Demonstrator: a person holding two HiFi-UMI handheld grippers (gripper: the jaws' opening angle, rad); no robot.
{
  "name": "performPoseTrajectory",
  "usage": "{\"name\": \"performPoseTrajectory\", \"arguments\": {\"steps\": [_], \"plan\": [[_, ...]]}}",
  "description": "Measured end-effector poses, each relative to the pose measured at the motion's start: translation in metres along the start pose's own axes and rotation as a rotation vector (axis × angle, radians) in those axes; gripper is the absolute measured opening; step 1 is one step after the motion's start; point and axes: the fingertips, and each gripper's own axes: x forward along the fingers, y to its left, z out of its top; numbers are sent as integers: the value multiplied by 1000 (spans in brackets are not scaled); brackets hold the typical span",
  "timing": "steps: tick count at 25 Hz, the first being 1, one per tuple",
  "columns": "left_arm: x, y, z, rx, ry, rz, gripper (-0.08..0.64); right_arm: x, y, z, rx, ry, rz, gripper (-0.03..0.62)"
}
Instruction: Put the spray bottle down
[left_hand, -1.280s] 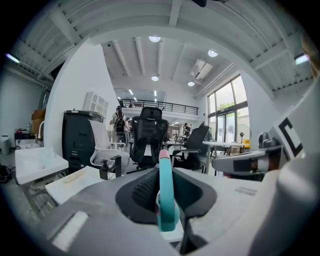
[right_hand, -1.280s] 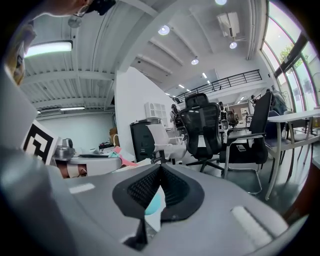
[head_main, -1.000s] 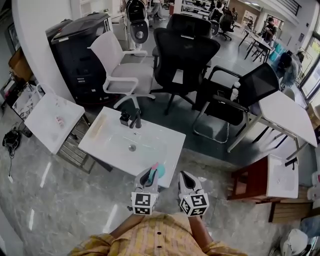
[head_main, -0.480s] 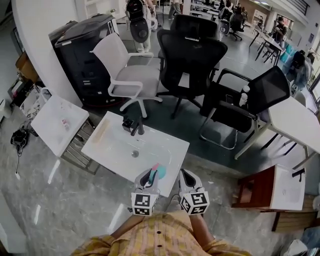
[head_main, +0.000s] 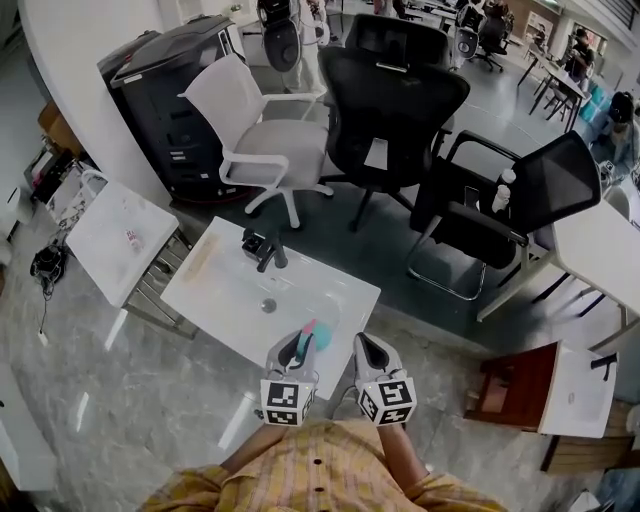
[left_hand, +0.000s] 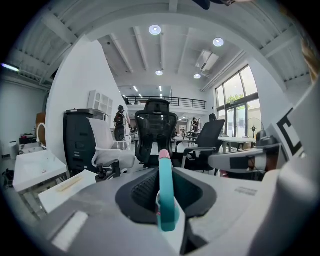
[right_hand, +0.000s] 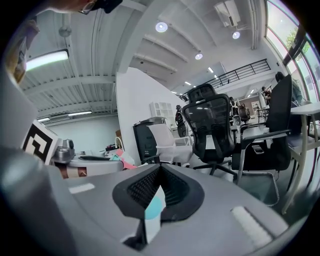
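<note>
Holding the teal spray bottle (head_main: 312, 338) in the left gripper (head_main: 296, 350), whose jaws are pinching its sides, the person is keeping it above the near right part of the white worktop (head_main: 225, 290), pink tip forward. The right gripper (head_main: 368, 350) is carrying its jaws nearly pressed together, and I cannot name the thin pale sliver in the slit. For a good put-down, I think the bottle should go further in from the near edge and rest upright before the jaws spread. The drain (head_main: 268, 305) and the tap (head_main: 262, 250) are lying further in, and the black chair (head_main: 395, 100) is standing well apart, so there is open room.
</note>
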Motion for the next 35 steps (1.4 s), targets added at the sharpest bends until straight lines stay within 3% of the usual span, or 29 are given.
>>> {"name": "performPoseTrajectory", "arguments": {"steps": [18,35], "plan": [[81,-11,-2,18,56,21,71,29,-63,-14,54,78,36,2],[158,8,-13,46,112,47,71,53,-95,-23,69,120,47,2]]}}
